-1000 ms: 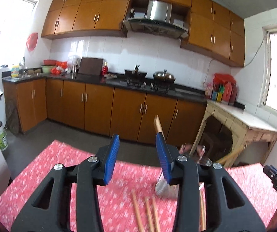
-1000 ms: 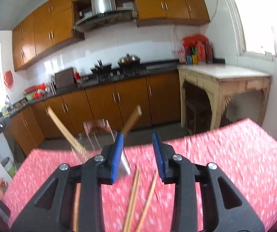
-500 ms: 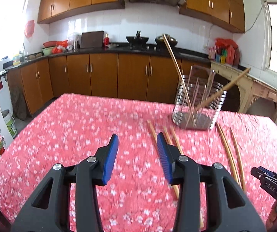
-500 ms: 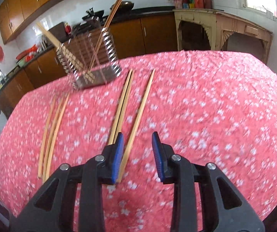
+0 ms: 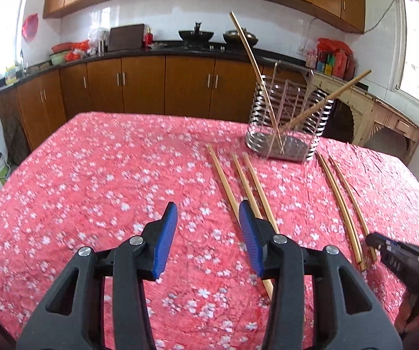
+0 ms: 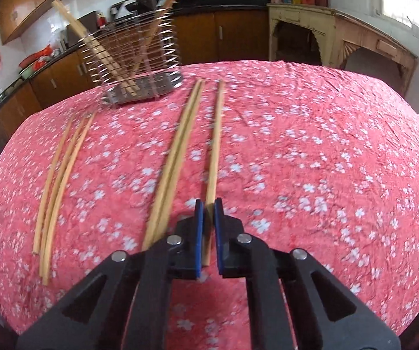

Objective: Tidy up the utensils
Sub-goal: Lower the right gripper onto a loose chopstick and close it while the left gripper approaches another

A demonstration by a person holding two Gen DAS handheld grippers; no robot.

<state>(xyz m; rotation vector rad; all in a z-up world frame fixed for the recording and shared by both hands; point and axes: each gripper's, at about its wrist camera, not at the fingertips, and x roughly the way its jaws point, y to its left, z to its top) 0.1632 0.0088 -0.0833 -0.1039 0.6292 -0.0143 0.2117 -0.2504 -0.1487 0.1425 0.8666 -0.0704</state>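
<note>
A wire utensil holder (image 5: 286,125) (image 6: 135,58) stands at the far side of the red floral table and holds two chopsticks leaning apart. Several loose wooden chopsticks lie on the cloth. Three of them (image 5: 243,192) lie ahead of my left gripper (image 5: 208,227), which is open and empty above the cloth. My right gripper (image 6: 205,220) has its blue pads closed around the near end of a single chopstick (image 6: 214,145) lying on the table. A pair of chopsticks (image 6: 177,151) lies just left of it.
The table with the red floral cloth (image 5: 107,180) fills the foreground. Kitchen cabinets (image 5: 151,84) and a counter with a stove run along the back wall. A pale side table (image 6: 340,35) stands at the right. The right gripper's body shows in the left wrist view (image 5: 399,253).
Both grippers have come down toward the table. My right gripper has closed from open onto the single chopstick. My left gripper stays open.
</note>
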